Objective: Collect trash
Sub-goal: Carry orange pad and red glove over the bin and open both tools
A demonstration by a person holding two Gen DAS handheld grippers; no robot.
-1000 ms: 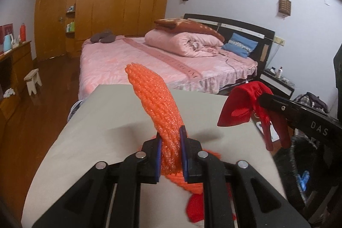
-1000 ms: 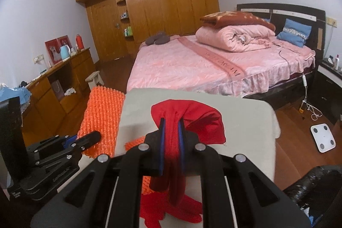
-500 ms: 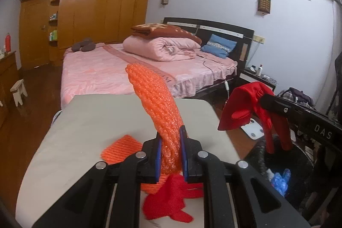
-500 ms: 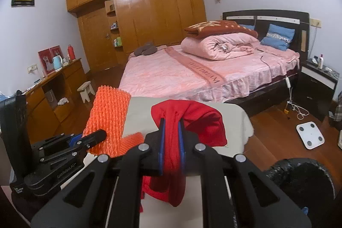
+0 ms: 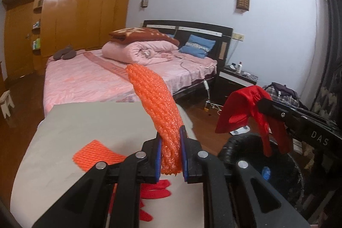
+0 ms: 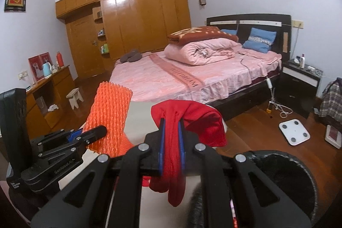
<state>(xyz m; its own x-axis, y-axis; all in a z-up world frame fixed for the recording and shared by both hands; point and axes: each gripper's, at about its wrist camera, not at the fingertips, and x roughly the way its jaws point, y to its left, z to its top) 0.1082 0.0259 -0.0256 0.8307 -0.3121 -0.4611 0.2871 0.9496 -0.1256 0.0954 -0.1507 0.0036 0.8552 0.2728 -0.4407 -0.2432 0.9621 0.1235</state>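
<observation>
Up close, the left claw (image 5: 170,155) pinched an orange foam net (image 5: 157,99) and the right claw (image 6: 171,149) clamped a red cloth (image 6: 188,119), both lifted above the grey tabletop (image 5: 85,121). Beside them sat a black bin (image 6: 299,176); farther back, the pink bed (image 6: 171,76).

Two black hand-held grippers (image 5: 171,155) (image 6: 171,142); two orange foam nets (image 5: 156,99) (image 5: 96,153); one red mesh bag (image 6: 188,119), held; one black-lined bin (image 6: 288,166) at 4 o'clock.
</observation>
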